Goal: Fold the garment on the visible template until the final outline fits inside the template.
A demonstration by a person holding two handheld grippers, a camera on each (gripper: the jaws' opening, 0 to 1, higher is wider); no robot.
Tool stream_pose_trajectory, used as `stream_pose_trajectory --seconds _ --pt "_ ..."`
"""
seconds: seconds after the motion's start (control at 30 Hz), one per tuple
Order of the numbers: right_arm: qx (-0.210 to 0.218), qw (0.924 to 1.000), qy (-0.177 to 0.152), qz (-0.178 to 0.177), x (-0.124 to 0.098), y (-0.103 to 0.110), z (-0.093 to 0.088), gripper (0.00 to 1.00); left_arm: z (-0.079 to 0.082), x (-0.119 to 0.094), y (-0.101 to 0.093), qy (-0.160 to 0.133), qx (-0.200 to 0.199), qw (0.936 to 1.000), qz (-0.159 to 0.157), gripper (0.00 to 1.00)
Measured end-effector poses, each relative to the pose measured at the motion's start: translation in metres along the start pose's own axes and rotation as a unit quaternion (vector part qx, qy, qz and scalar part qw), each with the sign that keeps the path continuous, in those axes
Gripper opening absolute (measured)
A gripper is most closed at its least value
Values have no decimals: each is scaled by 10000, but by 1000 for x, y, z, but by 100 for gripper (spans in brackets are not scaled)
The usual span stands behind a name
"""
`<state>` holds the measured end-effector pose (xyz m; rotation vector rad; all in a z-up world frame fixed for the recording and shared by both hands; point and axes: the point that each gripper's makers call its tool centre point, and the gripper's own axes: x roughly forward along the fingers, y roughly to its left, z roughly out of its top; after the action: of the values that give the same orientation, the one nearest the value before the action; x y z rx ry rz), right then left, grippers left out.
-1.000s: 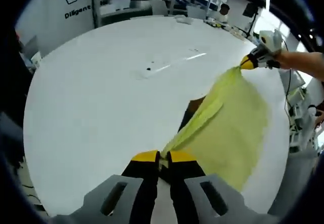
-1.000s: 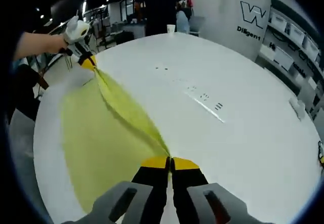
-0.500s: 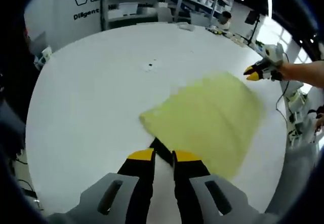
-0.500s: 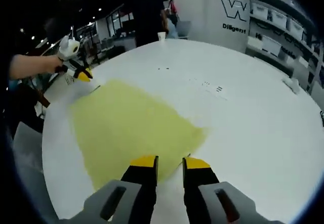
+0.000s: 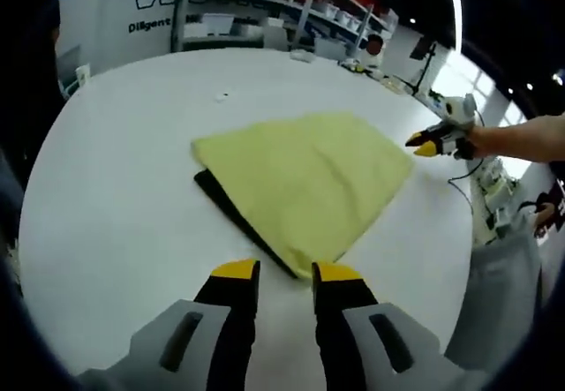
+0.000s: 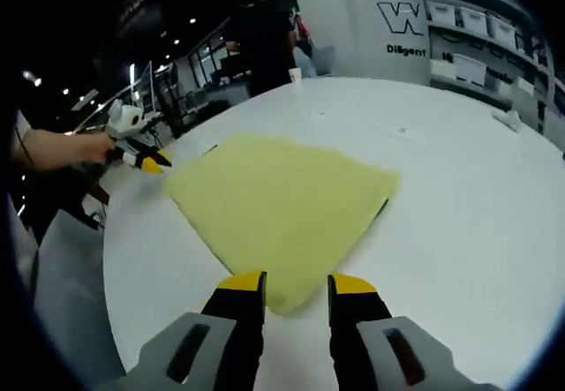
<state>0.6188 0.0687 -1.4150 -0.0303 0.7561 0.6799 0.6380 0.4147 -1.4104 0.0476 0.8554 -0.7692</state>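
Observation:
A yellow garment [image 5: 305, 179] lies flat, folded, on the white round table [image 5: 124, 170]. A black template [image 5: 237, 219] peeks out as a thin strip along the garment's left edge; in the right gripper view it shows as a sliver [image 6: 381, 207] beside the garment [image 6: 278, 199]. My left gripper [image 5: 287, 274] stands open just short of the garment's near corner, holding nothing. My right gripper [image 6: 297, 282] is open too, close to its own near corner. Each gripper shows in the other's view, held by a hand: the right gripper [image 5: 428, 144] and the left gripper [image 6: 143, 158], both off the cloth's far edge.
Shelves with white bins [image 5: 221, 3] and a logo wall stand past the table's far side. A paper cup [image 6: 294, 74] sits at the table edge near a standing person [image 6: 265, 38]. A table rim and cables lie right [image 5: 481, 197].
A second ago both grippers were shut on the garment, stretched in the air between them. They let go, the cloth dropped flat over the template, and both grippers drew back open.

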Motion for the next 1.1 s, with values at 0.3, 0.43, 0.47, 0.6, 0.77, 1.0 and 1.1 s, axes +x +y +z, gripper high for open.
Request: stream_pose_trajectory --seconds 0.3,0.43,0.47,0.6,0.77,1.0,1.1 --pt "64 9998 5 -213 -1 0 -15 25 0 13 -7 -100 -229 9993 286 31" --pt "112 9997 31 -223 2 3 -19 23 -3 19 -10 -90 -230 9992 317 29" --pt "139 9997 39 -203 4 4 -20 23 -5 20 -9 -68 -214 9991 348 27" --pt "126 9997 77 -176 12 9 -22 21 -10 24 -10 -25 -257 9988 405 22" --pt "42 9998 53 -196 17 9 -22 11 -15 26 -9 -75 -351 9981 506 18" --pt "81 9997 38 -246 19 8 -23 4 -16 26 -11 -129 -458 9976 503 16" --pt "274 9995 -55 -178 20 12 -21 6 -18 24 -11 -152 -467 9975 504 15"
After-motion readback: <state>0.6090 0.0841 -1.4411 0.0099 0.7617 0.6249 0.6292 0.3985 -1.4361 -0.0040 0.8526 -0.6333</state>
